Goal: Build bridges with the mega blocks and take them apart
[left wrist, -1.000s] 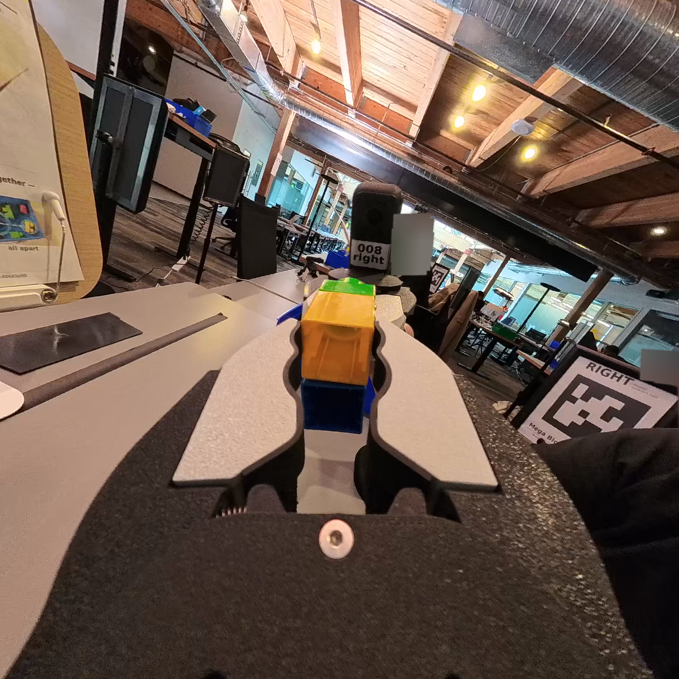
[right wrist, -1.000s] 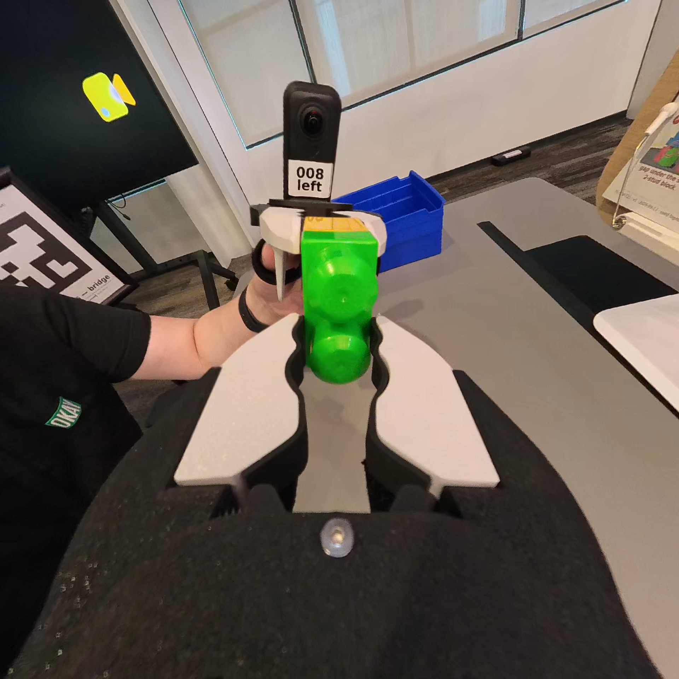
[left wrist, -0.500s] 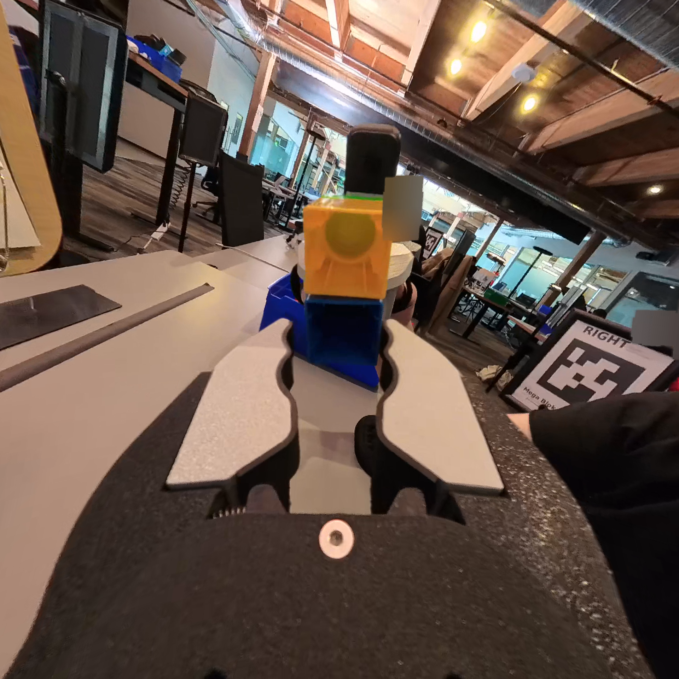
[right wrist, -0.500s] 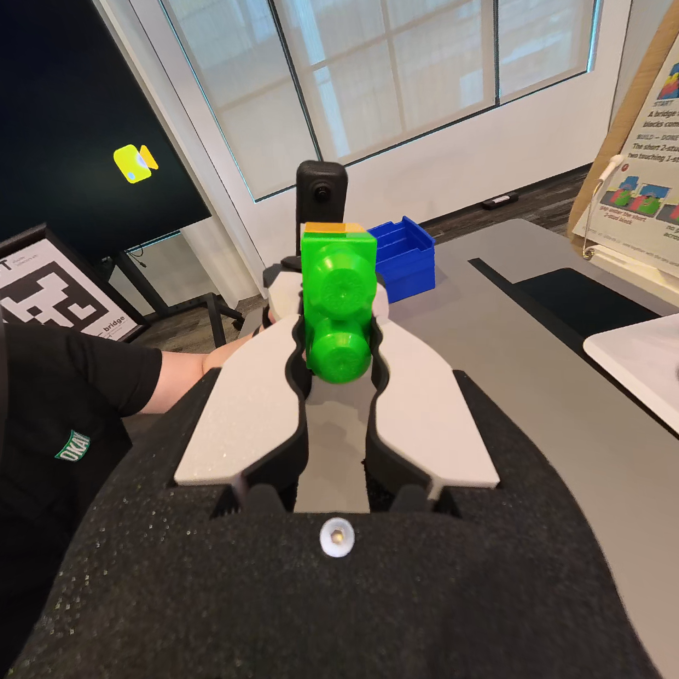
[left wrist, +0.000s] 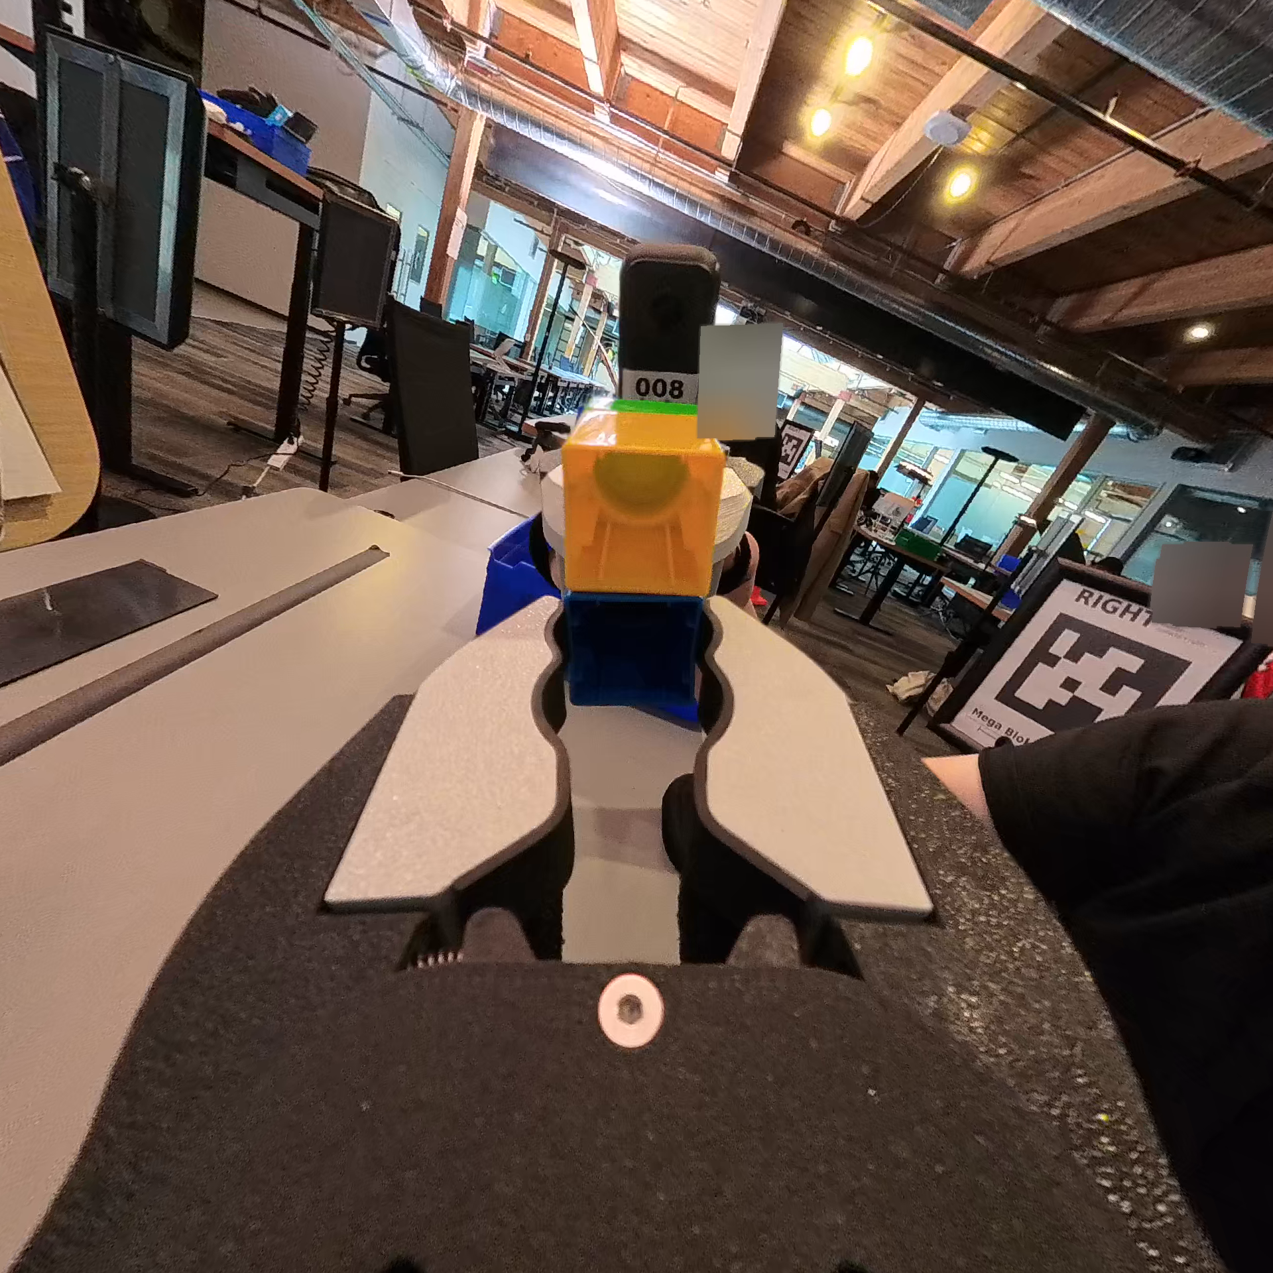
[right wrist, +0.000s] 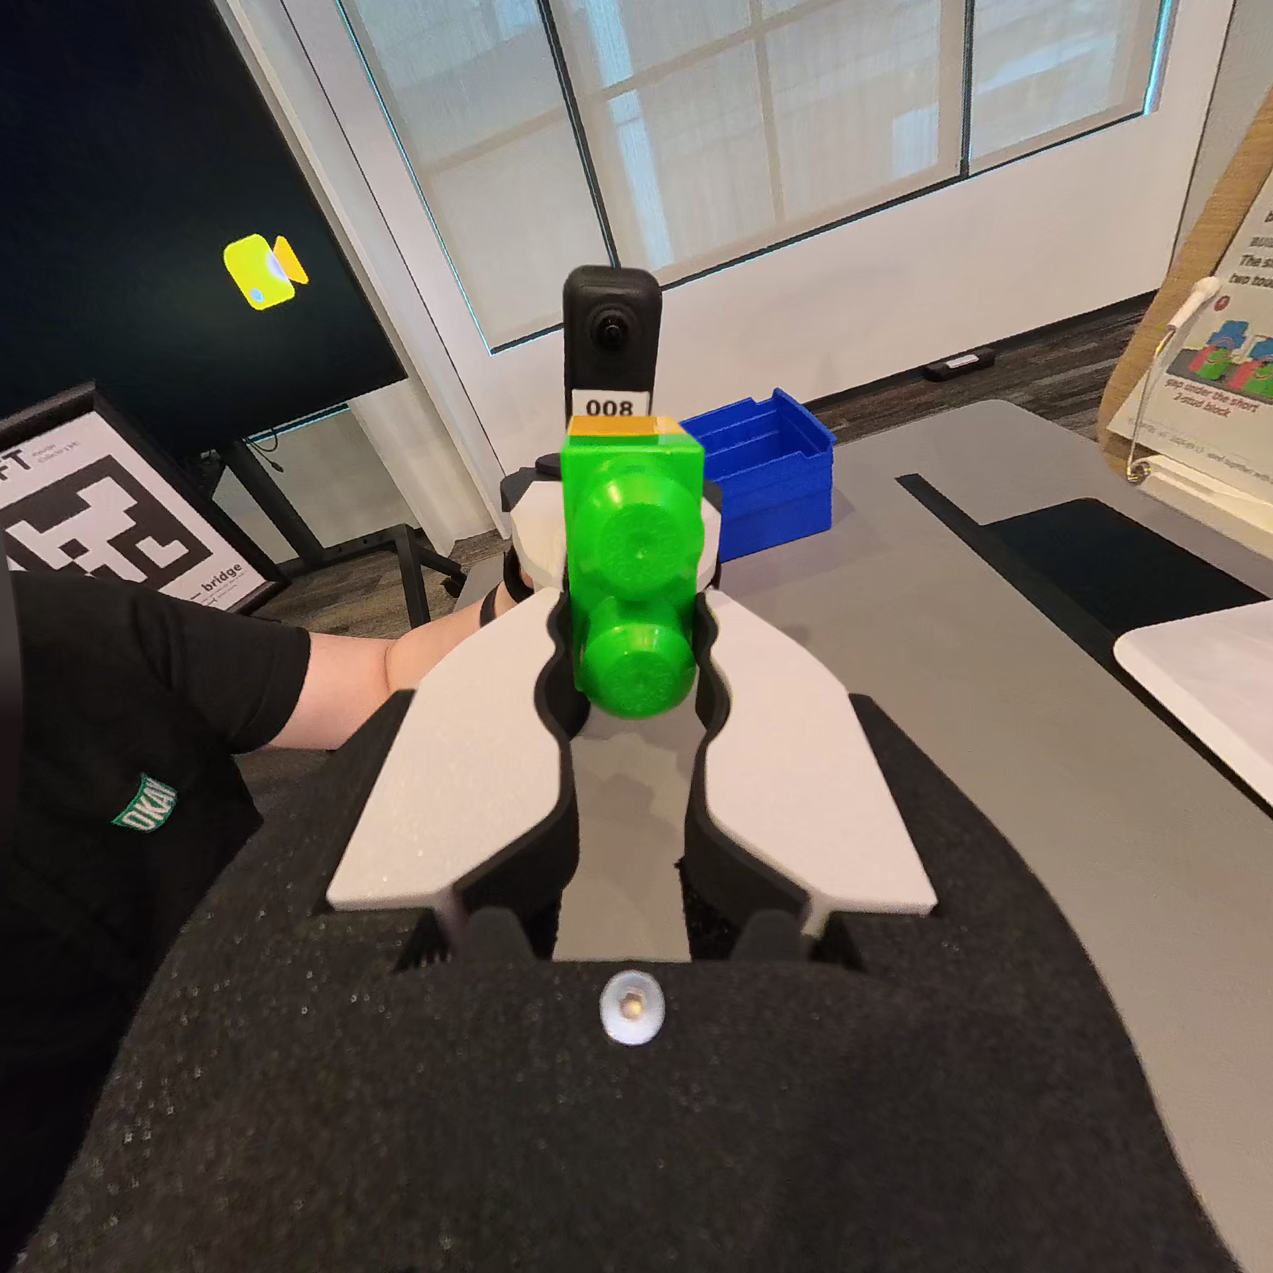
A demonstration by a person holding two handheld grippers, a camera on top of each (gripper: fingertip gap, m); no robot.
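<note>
Above the grey table (right wrist: 964, 620), the two grippers face each other: the left gripper (left wrist: 632, 644) pinches the blue block (left wrist: 630, 651), the right gripper (right wrist: 632, 647) pinches the green block (right wrist: 630, 551). The orange block (left wrist: 637, 516) sits between, mostly hidden from the right view.

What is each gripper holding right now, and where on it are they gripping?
The left gripper clamps the blue block by its two side walls. The right gripper clamps the green block by its sides at its near, lower stud.
</note>
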